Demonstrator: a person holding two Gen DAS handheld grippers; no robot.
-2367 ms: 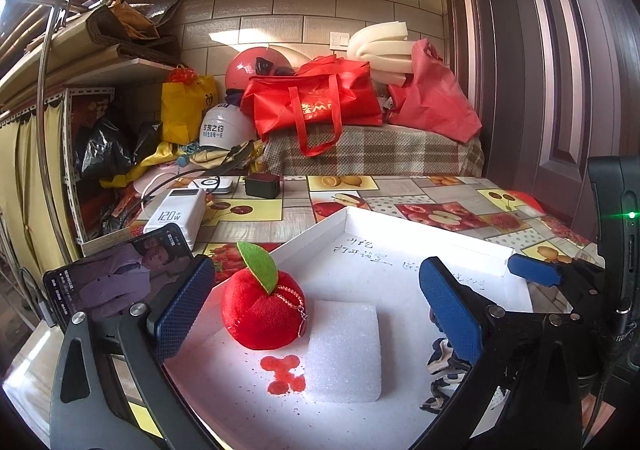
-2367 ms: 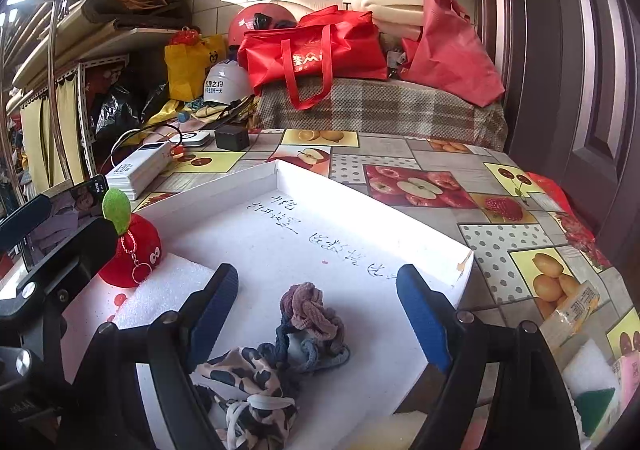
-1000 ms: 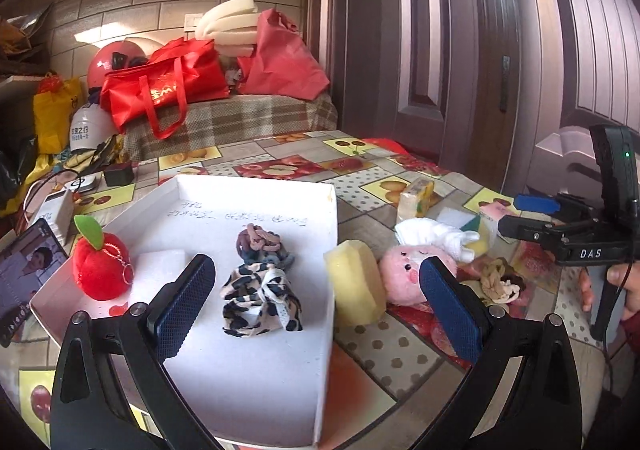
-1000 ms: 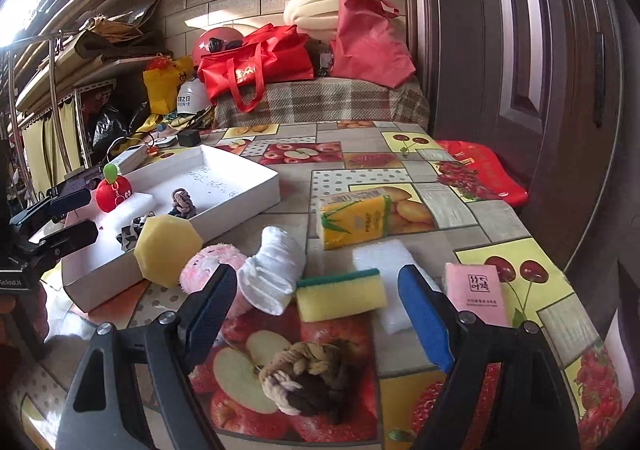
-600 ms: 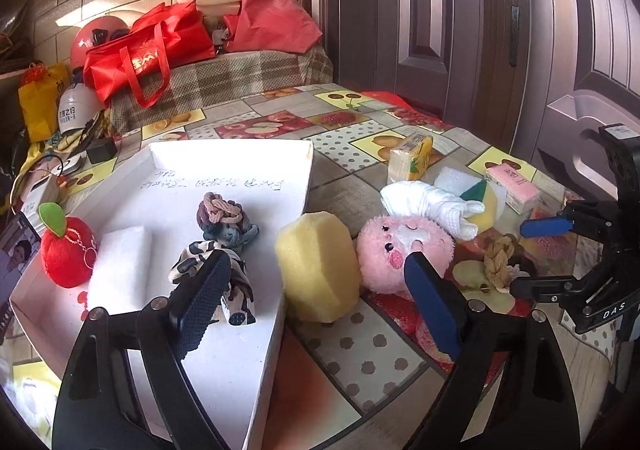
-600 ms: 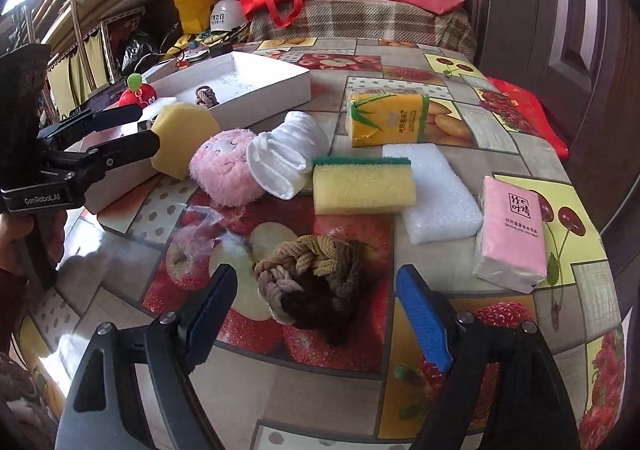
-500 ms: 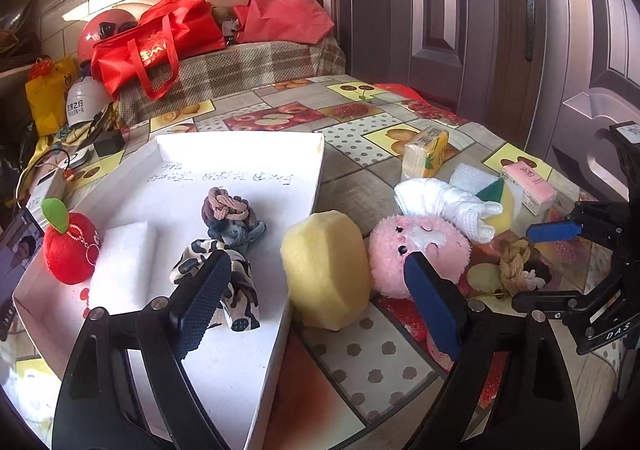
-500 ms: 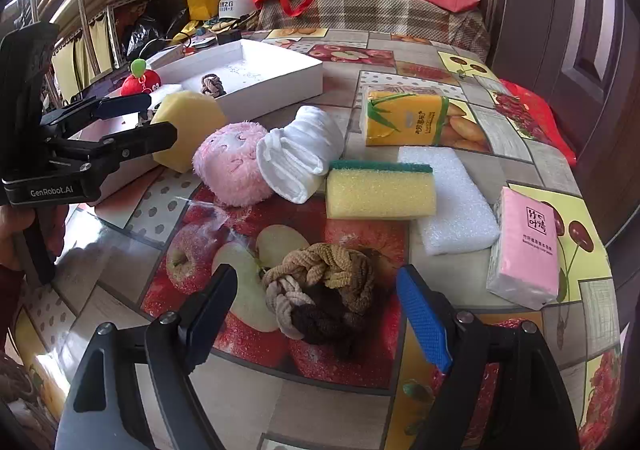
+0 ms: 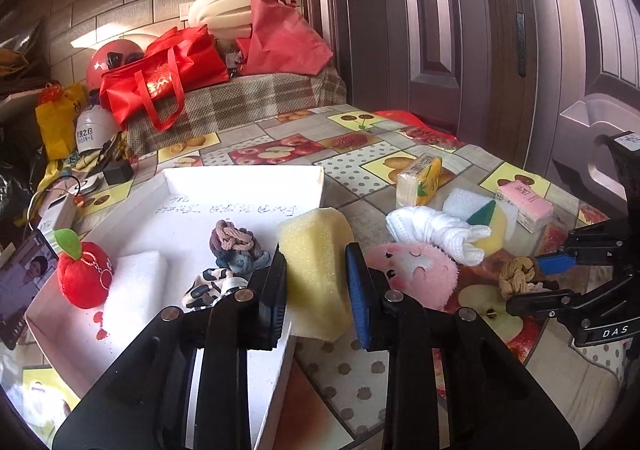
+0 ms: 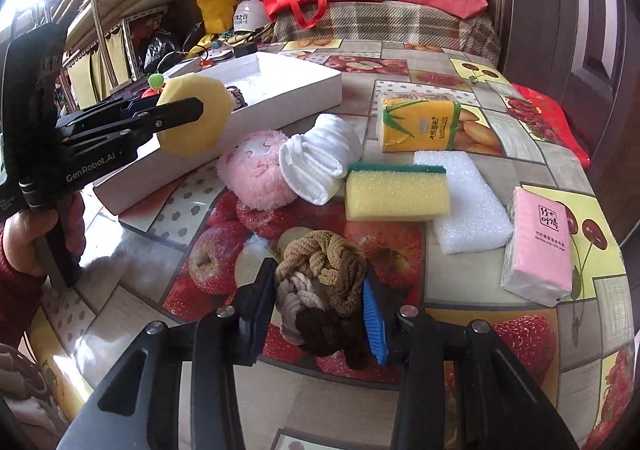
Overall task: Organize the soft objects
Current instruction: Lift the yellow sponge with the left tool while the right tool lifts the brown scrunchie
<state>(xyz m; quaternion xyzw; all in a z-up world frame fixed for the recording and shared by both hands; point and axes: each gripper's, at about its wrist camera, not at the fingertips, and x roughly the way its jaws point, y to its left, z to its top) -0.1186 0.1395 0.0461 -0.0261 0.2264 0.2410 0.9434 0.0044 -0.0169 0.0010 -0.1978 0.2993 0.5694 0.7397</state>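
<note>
Handling, yellow sponge (image 9: 316, 270): judged very light and springy; it should squash under the pads, so a grip across its broad flat faces near the middle is advised. Surface looks coarse and porous, unlikely to slip.
Left gripper (image 9: 316, 290): closed on the yellow sponge, pads on opposite faces.
Sponge position: beside the near corner of the white tray (image 9: 248, 175); lifted or resting cannot be told.
Sponge appearance: pale yellow, faceted block, open-cell texture.
Handling, hair ties (image 10: 320, 290): judged light, limp and elastic; a bundle may shed loose loops, so pinch through the middle of the knot.
Right gripper (image 10: 320, 302): closed around the hair ties, on the tablecloth (image 10: 460, 370).
Hair ties appearance: knotted tan, cream and dark brown fabric loops.
Tray contents: red plush apple (image 9: 82, 276), white foam block (image 9: 134, 290), more scrunchies (image 9: 236, 246).
</note>
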